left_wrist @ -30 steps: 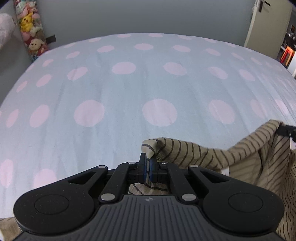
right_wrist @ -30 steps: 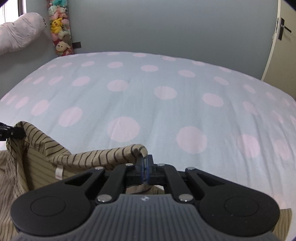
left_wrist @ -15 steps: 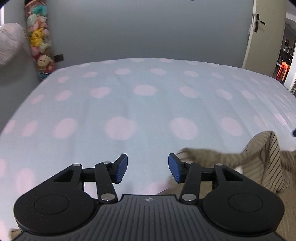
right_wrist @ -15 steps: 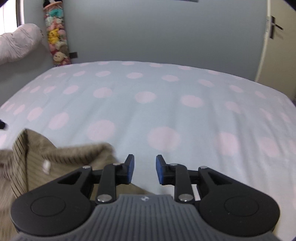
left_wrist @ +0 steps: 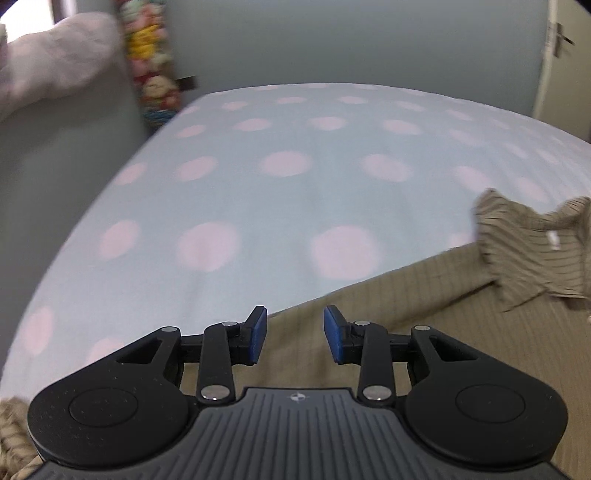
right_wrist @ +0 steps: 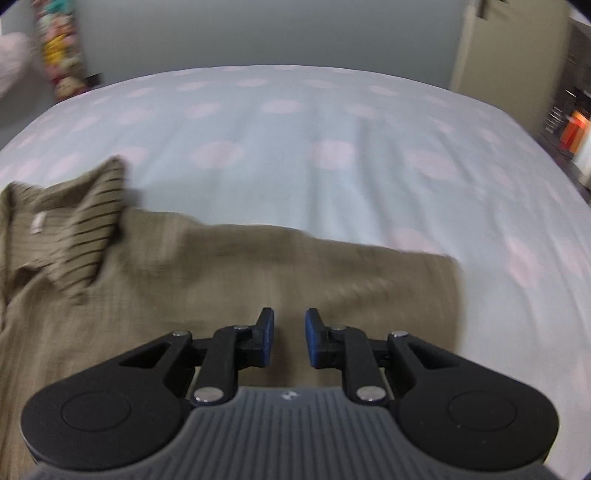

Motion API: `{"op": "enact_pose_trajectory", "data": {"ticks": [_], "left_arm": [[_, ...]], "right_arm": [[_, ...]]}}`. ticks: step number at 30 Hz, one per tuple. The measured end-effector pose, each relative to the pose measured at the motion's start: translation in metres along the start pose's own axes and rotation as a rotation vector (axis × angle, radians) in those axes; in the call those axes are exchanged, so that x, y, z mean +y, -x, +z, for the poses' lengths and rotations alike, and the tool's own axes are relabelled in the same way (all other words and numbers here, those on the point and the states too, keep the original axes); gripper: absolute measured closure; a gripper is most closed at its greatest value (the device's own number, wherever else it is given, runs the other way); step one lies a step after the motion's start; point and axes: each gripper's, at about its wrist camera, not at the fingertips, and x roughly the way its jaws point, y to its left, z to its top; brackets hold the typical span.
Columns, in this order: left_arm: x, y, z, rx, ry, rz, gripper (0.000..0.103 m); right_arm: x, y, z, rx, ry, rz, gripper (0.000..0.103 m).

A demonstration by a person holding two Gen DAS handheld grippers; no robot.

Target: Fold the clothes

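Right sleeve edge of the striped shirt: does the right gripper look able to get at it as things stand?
Probably yes. The right gripper hovers with closing, empty jaws over the striped shirt; nothing lies between it and the sleeve edge.

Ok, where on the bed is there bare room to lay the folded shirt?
The polka-dot bedspread is bare beyond the striped shirt, up to the grey wall, and to the right of the shirt's edge. In the left view it is also bare left of the shirt, toward the plush toys. The near side is covered by the shirt.
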Motion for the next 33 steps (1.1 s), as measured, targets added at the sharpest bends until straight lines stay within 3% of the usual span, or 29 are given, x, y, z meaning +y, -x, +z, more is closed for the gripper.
{"op": "enact_pose_trajectory", "data": {"ticks": [4,6,11,20,22,23,24,27,30,33], "left_arm": [[0.041,-0.009,-0.013,0.019,0.096,0.088,0.060],[0.059,-0.017,-0.018,0.026,0.175,0.098,0.058],[0.082,-0.040,-0.025,0.028,0.321,0.071,0.055],[0.078,-0.062,-0.032,-0.013,0.407,0.079,0.056],[0.067,-0.062,-0.031,-0.024,0.362,0.114,0.064],[0.060,-0.061,-0.030,-0.029,0.330,0.141,0.091],[0.053,-0.062,-0.029,-0.027,0.298,0.150,0.100],[0.043,-0.065,-0.027,-0.010,0.243,0.202,0.102],[0.048,-0.069,-0.023,0.014,0.249,0.288,0.102],[0.052,-0.072,-0.021,0.034,0.234,0.318,0.102]], "right_arm": [[-0.038,-0.001,-0.001,-0.012,-0.108,-0.059,0.078],[-0.054,-0.003,0.002,-0.034,-0.163,-0.084,0.054],[-0.091,-0.013,0.007,-0.083,-0.293,-0.093,0.053],[-0.111,-0.065,0.026,-0.069,-0.378,-0.124,0.051],[-0.104,-0.072,0.030,-0.069,-0.361,-0.113,0.058],[-0.099,-0.075,0.032,-0.064,-0.341,-0.114,0.069],[-0.092,-0.077,0.034,-0.056,-0.295,-0.132,0.087],[-0.081,-0.078,0.039,-0.052,-0.187,-0.191,0.097],[-0.091,-0.076,0.044,-0.070,-0.212,-0.269,0.098],[-0.097,-0.079,0.046,-0.054,-0.223,-0.255,0.098]]}}
